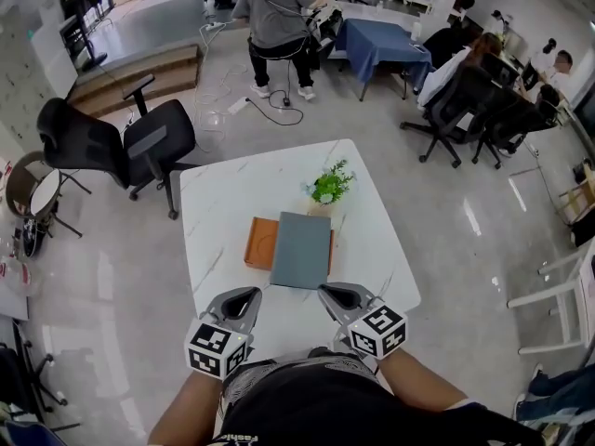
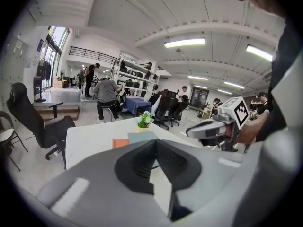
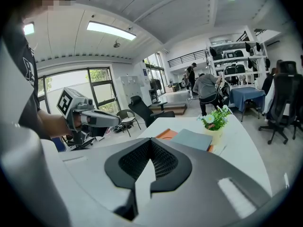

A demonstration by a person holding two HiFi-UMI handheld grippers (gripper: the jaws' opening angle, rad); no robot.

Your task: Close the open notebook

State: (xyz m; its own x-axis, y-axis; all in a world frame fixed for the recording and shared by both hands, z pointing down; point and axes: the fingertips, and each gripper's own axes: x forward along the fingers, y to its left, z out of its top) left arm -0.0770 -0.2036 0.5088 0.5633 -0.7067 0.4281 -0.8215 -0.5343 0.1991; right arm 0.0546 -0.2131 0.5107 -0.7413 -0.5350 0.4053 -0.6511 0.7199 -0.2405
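A grey-blue notebook lies flat on the white table, its cover down. An orange cover or pad sticks out from under its left side, and a thin orange strip shows along its right edge. The left gripper view shows the notebook ahead; in the right gripper view the notebook also lies ahead. My left gripper hovers at the table's near edge, shut and empty, short of the notebook. My right gripper is level with it, shut and empty, near the notebook's near right corner.
A small potted plant stands just behind the notebook. A black office chair sits off the table's left side. People sit and stand at desks far behind, past a stretch of open floor.
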